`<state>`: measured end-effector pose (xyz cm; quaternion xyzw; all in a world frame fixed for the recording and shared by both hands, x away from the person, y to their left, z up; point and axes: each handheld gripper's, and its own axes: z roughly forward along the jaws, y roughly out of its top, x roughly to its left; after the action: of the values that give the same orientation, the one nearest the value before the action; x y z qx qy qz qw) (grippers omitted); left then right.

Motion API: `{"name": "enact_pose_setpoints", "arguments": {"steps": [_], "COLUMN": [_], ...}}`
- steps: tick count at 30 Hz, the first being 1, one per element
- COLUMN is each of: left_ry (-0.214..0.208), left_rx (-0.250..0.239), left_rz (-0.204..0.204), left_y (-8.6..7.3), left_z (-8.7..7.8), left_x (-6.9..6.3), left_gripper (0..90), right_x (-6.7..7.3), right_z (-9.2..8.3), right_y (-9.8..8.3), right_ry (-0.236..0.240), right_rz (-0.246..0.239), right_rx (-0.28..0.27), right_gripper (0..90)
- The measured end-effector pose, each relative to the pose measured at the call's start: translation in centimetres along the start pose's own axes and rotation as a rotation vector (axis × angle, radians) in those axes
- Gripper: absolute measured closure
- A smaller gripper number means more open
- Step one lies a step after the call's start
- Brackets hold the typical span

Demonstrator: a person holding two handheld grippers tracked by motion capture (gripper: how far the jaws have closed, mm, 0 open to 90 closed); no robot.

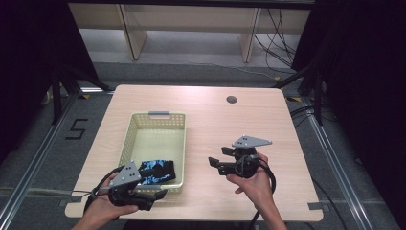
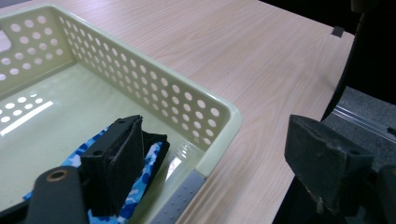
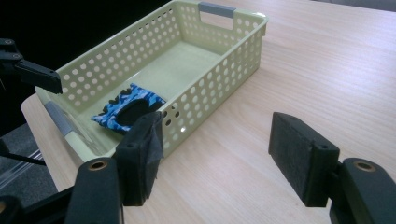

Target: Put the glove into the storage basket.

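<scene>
A pale green perforated basket point(image 1: 158, 116) stands on the left half of the wooden table. A blue and black camouflage-patterned item point(image 1: 155, 173) lies at its near end, also seen in the left gripper view point(image 2: 140, 186) and the right gripper view point(image 3: 123, 105). My left gripper point(image 1: 155, 197) is at the basket's near end, open. In its own view point(image 2: 219, 172) one jaw is over the patterned item and the other is outside the basket rim point(image 2: 219, 116). My right gripper point(image 1: 216, 165) is held to the right of the basket, pointing at it, and is open point(image 3: 222, 158) with nothing between the jaws.
A round cable hole point(image 1: 231, 99) sits near the table's far edge. The table's right half point(image 1: 268, 124) is bare wood. Metal floor rails point(image 1: 28, 163) run on both sides, and wooden furniture legs point(image 1: 136, 33) stand beyond the table.
</scene>
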<state>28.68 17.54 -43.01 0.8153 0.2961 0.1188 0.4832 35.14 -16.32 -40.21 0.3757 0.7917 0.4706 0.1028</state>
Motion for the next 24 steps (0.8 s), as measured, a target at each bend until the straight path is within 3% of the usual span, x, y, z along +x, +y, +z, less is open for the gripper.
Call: {"name": "enact_pose_setpoints", "arguments": {"steps": [1, 2, 3, 4, 5, 10, 12, 14, 15, 16, 17, 18, 19, 20, 21, 24], "left_ry": [-0.003, -0.007, -0.008, -0.015, -0.009, -0.028, -0.031, -0.037, -0.038, -0.044, -0.046, -0.049, -0.048, -0.046, -0.048, -0.059], "left_rx": [0.003, 0.001, -0.001, -0.008, -0.006, -0.006, -0.004, -0.01, -0.001, -0.006, -0.004, -0.006, -0.005, -0.007, -0.005, -0.007], "left_rz": [0.022, 0.011, -0.002, -0.013, 0.004, 0.002, 0.006, -0.002, 0.007, 0.006, 0.011, 0.003, 0.013, 0.013, 0.003, 0.001], "left_y": [0.0, -0.1, -0.1, -0.2, -0.2, -0.3, -0.4, -0.5, -0.5, -0.5, -0.5, -0.5, -0.5, -0.6, -0.6, -0.6], "left_z": [0.0, 0.1, 0.1, 0.2, 0.2, 0.2, 0.2, 0.3, 0.2, 0.3, 0.3, 0.3, 0.3, 0.3, 0.4, 0.6], "left_x": [0.1, 0.0, -0.2, -0.3, -0.3, -0.8, -0.9, -1.2, -1.2, -1.2, -1.2, -1.4, -1.4, -1.4, -1.6, -1.9], "left_gripper": [19.2, 19.1, 19.1, 19.1, 19.0, 19.0, 18.9, 18.8, 18.8, 18.8, 18.8, 18.8, 18.8, 18.8, 18.8, 18.8], "right_x": [0.1, 0.0, 0.2, 0.2, -0.1, 0.3, 0.1, 0.3, 0.1, 0.3, -0.1, 0.0, -0.1, -0.1, 0.1, 0.2], "right_z": [-0.2, -0.3, -0.5, -0.7, -0.7, -1.5, -1.5, -1.6, -1.7, -1.6, -1.5, -1.7, -1.7, -1.8, -1.8, -1.8], "right_y": [-0.1, -0.2, -0.3, -0.4, -0.5, -1.2, -1.6, -1.9, -2.1, -2.3, -2.3, -2.4, -2.5, -2.6, -2.8, -3.1], "right_ry": [0.004, 0.007, -0.001, -0.006, 0.0, -0.009, -0.014, 0.001, -0.007, -0.008, 0.014, 0.003, -0.004, -0.004, 0.008, 0.006], "right_rz": [0.021, -0.003, 0.036, 0.032, 0.007, 0.051, 0.023, 0.054, 0.021, 0.047, 0.018, 0.03, 0.006, 0.009, 0.04, 0.014], "right_rx": [0.002, -0.004, -0.002, -0.005, -0.014, -0.015, -0.034, -0.044, -0.05, -0.052, -0.047, -0.038, -0.056, -0.055, -0.047, -0.037], "right_gripper": [36.2, 36.1, 36.0, 35.9, 35.7, 33.9, 33.2, 32.4, 32.1, 31.3, 30.8, 29.8, 28.8, 28.2, 27.8, 25.2]}}
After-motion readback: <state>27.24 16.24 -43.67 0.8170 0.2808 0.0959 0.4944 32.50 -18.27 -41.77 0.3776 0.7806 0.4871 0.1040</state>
